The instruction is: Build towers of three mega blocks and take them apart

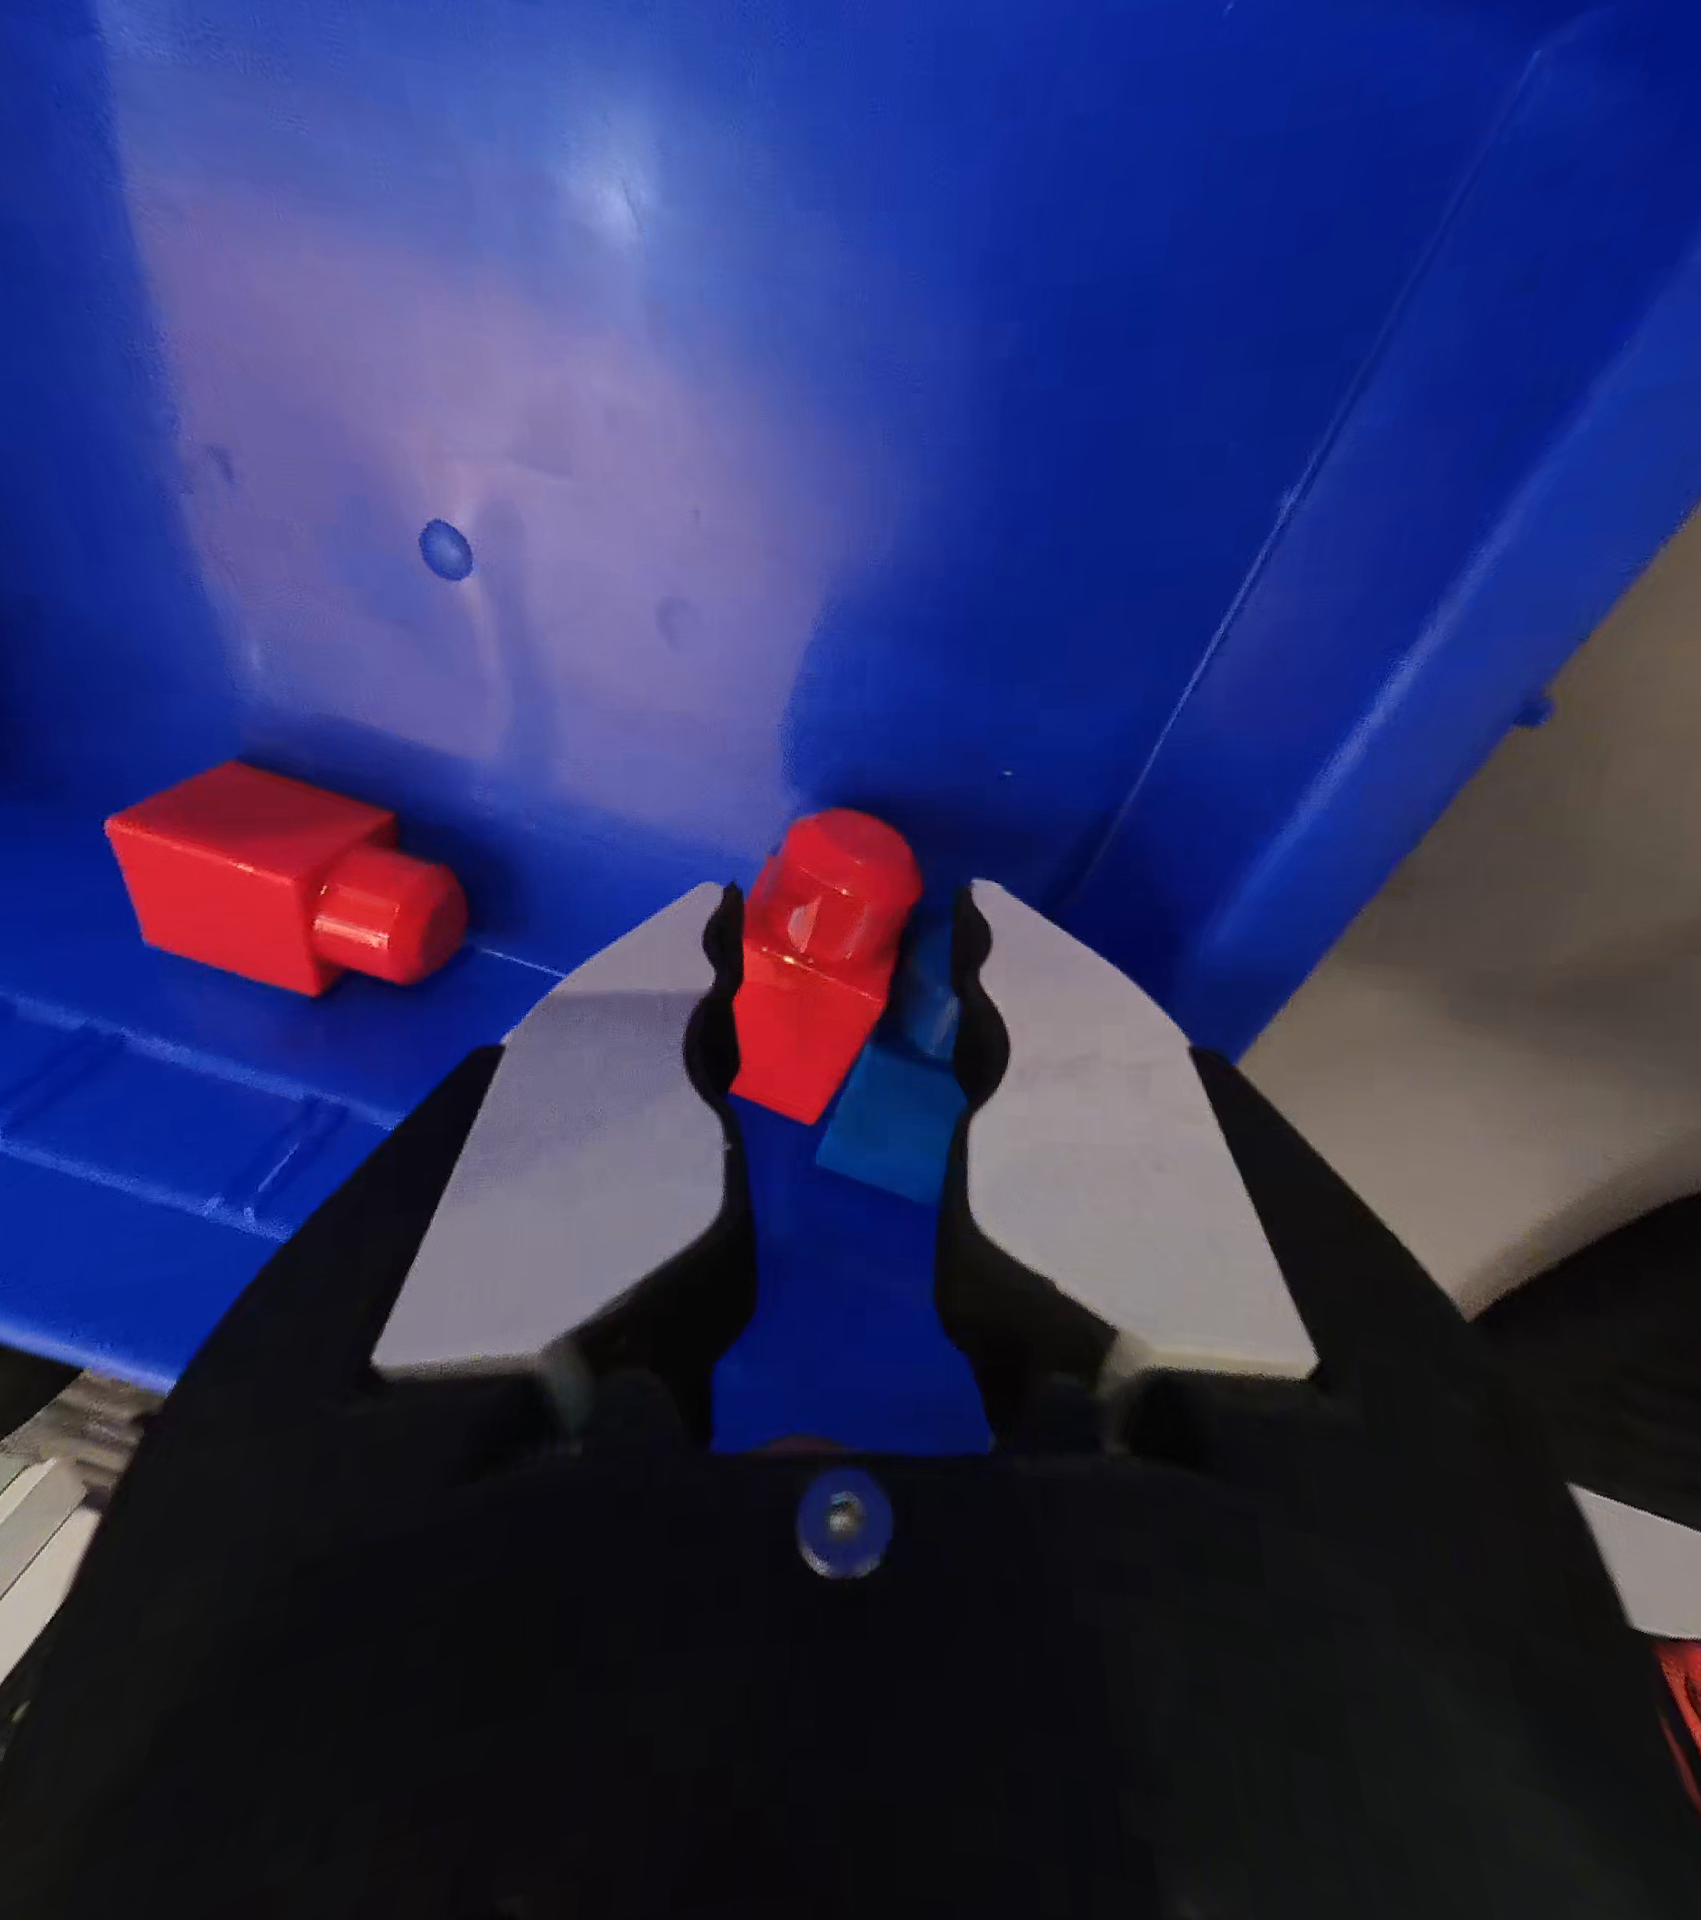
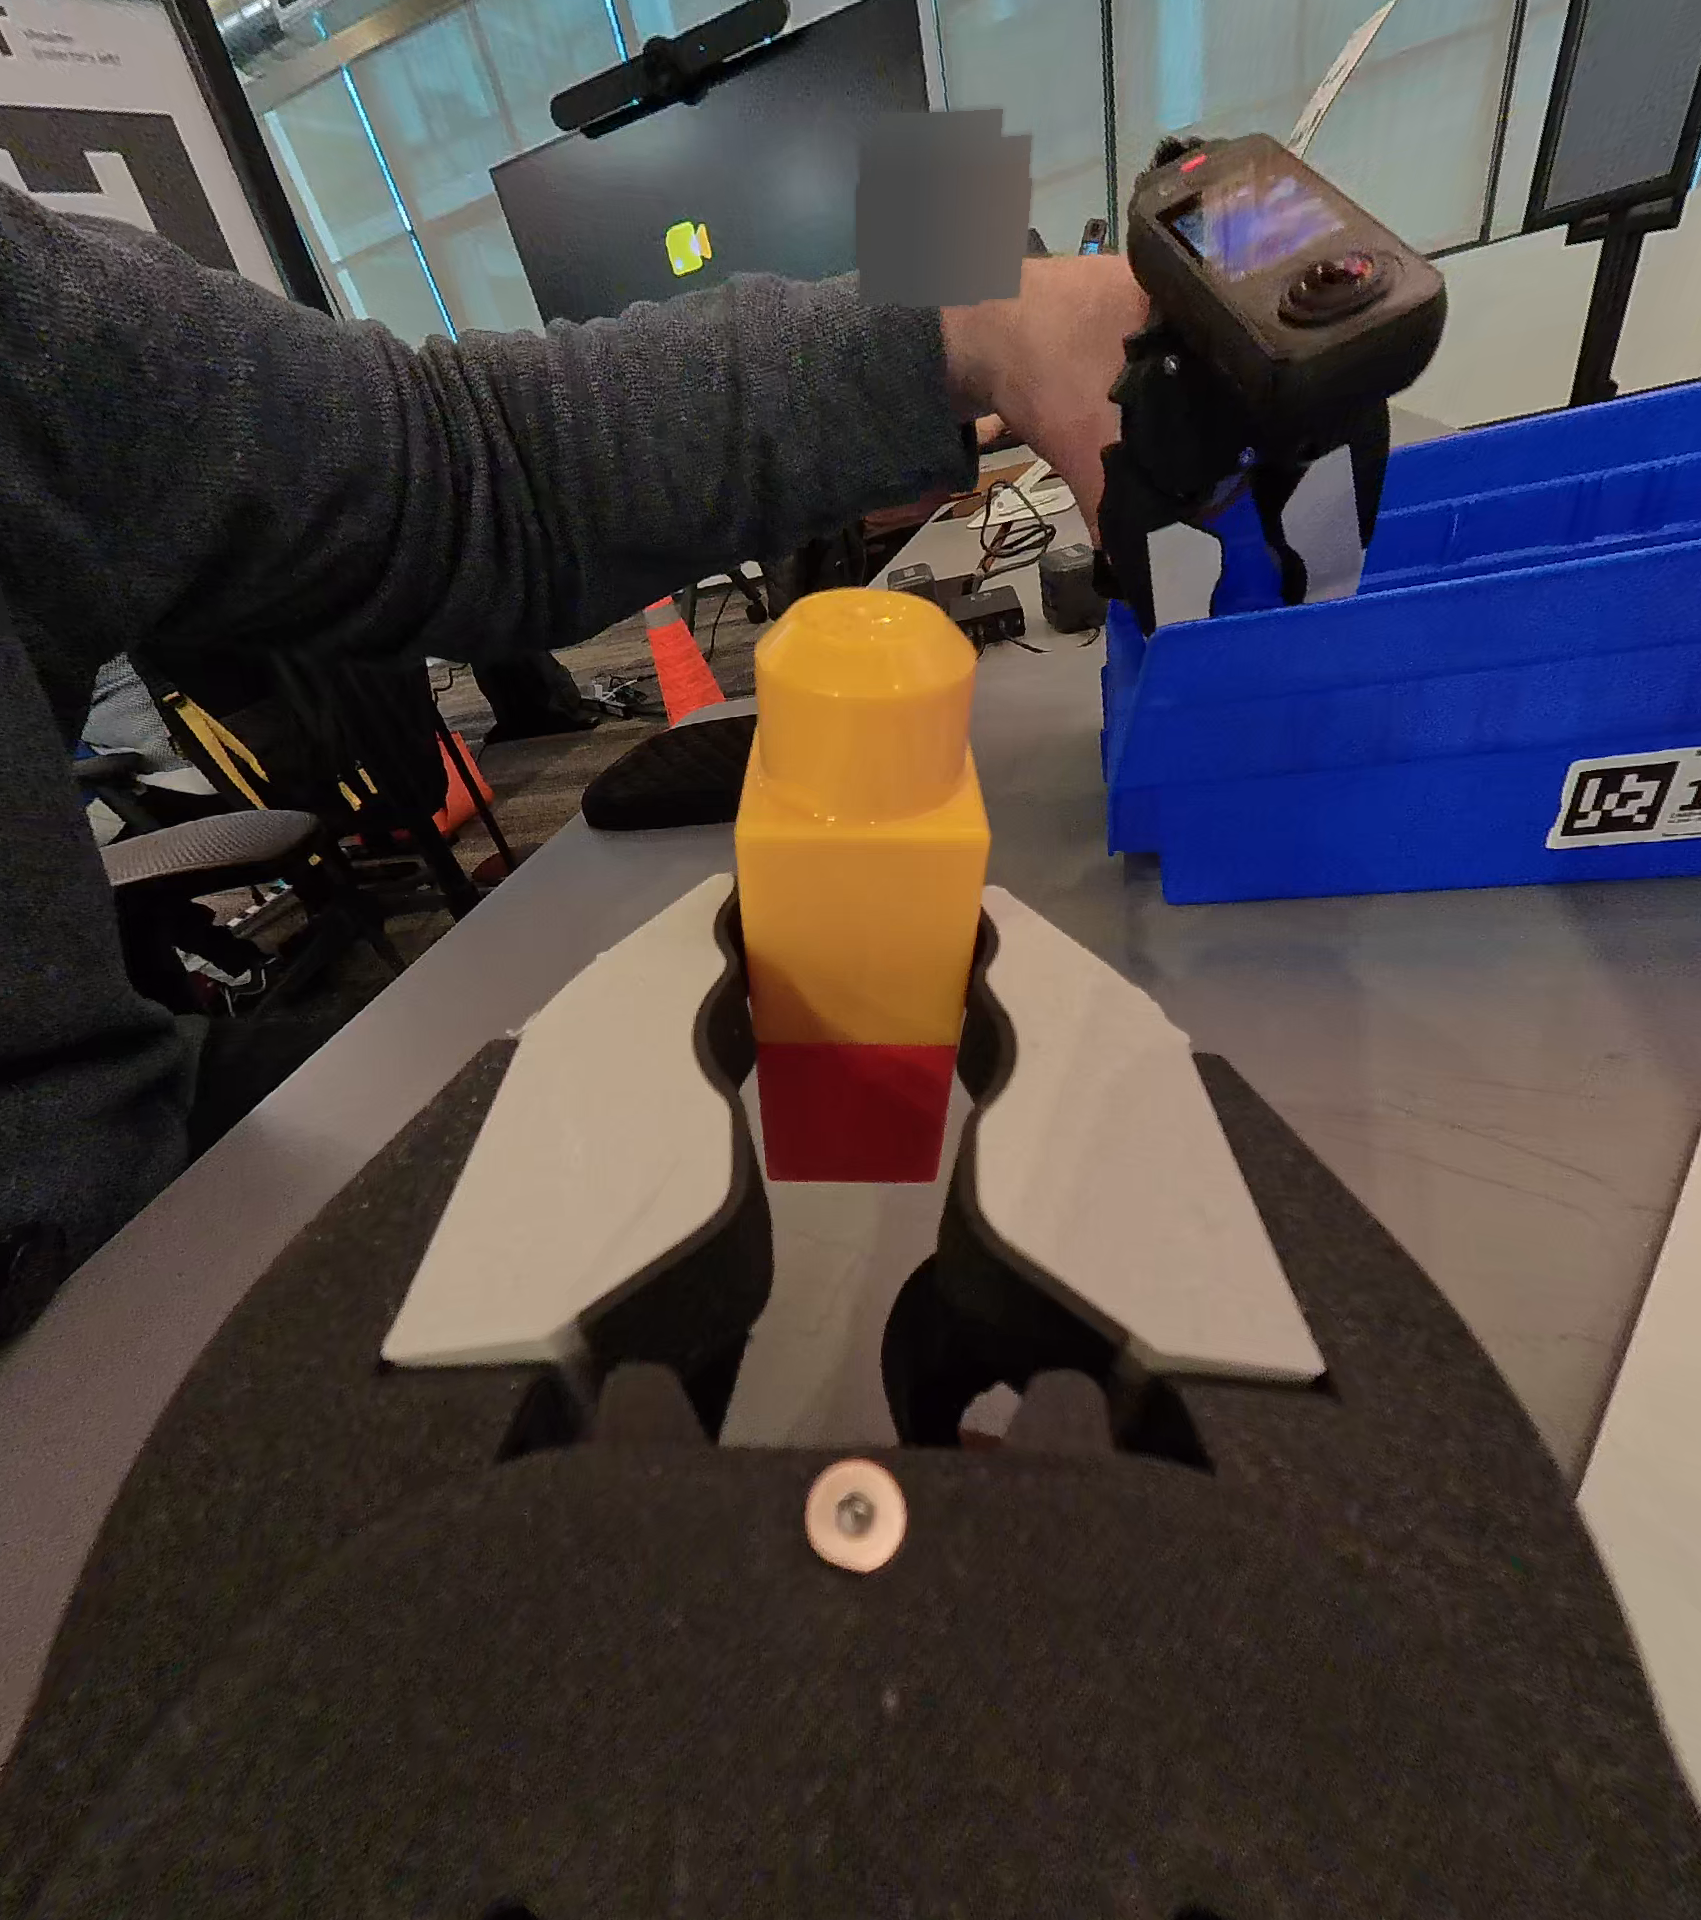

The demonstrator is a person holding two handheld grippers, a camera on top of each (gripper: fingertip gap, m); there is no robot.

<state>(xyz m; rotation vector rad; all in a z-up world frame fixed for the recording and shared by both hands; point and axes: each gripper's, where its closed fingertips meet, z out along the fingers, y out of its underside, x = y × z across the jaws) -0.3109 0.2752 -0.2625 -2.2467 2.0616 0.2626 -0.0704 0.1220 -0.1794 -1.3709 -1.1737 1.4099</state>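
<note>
**Two blocks stacked on the desk, more lying in the bin**

Nearest in the right wrist view, the right gripper [image 2: 856, 997] has its pale, wavy-edged fingers closed against the sides of a two-block stack standing on the smooth grey desk [image 2: 1345, 1039]. The stack's long axis is upright. At the bottom is a red block [image 2: 851, 1112], a plain glossy cube; pressed onto it is a yellow block [image 2: 861, 894], square-bodied with a round, faceted stud pointing straight up. The jaws are narrow, holding the stack where the two blocks meet.

Farther back, toward the desk's far right, stands a blue plastic bin [image 2: 1448, 727] with ribbed walls and a white sticker on its front. A person's hand [image 2: 1043, 374], in a dark knitted sleeve, holds the left gripper [image 2: 1230, 582] with its tips dipped over the bin's left end.

In the left wrist view, the left gripper [image 1: 846, 935] has its jaws part open around two blocks lying on the shiny bin floor [image 1: 513, 520], near a corner. A red block in the bin [image 1: 815, 977] sits tilted beside the left finger, stud pointing away and up. A blue block [image 1: 898, 1122] lies against it by the right finger. Whether either finger presses a block, I cannot tell. Well to the left, a second loose red block [image 1: 254, 883] lies on its side, long axis along the bin's edge, stud pointing right.
</note>
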